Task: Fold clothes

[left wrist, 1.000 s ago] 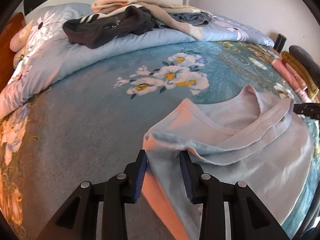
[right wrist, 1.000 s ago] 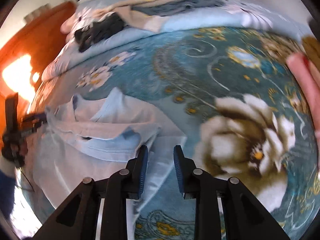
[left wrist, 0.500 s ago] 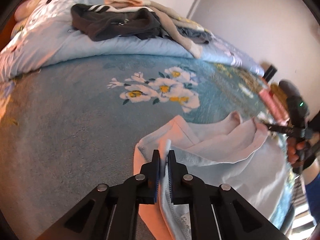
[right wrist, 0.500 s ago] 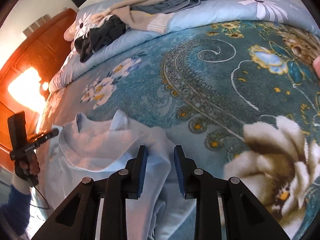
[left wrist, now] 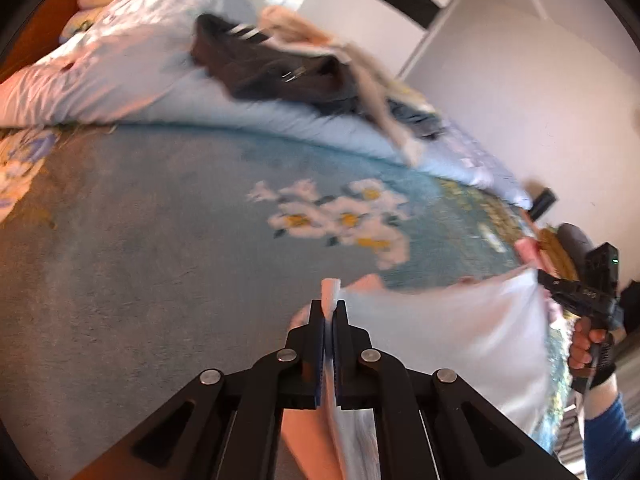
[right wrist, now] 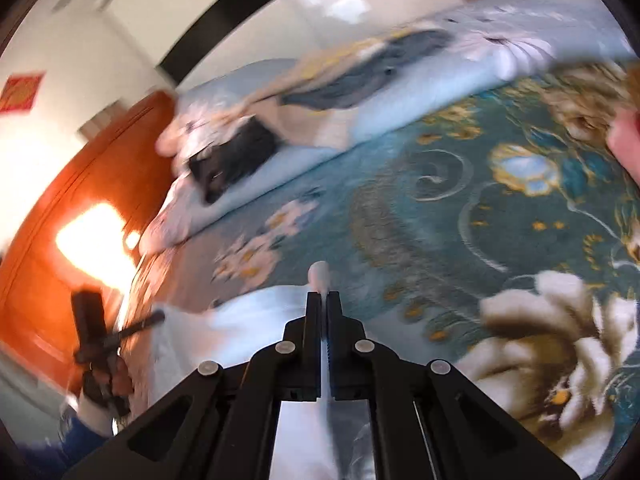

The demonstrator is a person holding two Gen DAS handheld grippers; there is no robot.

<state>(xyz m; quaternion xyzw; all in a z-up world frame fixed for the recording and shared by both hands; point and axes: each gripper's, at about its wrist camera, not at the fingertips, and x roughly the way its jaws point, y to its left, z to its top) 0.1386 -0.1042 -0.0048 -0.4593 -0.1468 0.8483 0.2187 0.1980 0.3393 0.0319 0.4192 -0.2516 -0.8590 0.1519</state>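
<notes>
The light blue shirt (left wrist: 452, 332) hangs stretched above the bed (left wrist: 140, 280). The left gripper (left wrist: 330, 316) and right gripper (right wrist: 323, 304) each pinch one corner tight. Best to keep both corners level and pulled flat.

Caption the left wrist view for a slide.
Left hand-held gripper pinches the pale blue shirt above the floral bedspread.

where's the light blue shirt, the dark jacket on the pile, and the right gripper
light blue shirt (left wrist: 460, 332): left wrist view, on its stretched panel
dark jacket (left wrist: 264, 68): left wrist view, on its body
right gripper (right wrist: 323, 304): right wrist view, between its fingertips
</notes>
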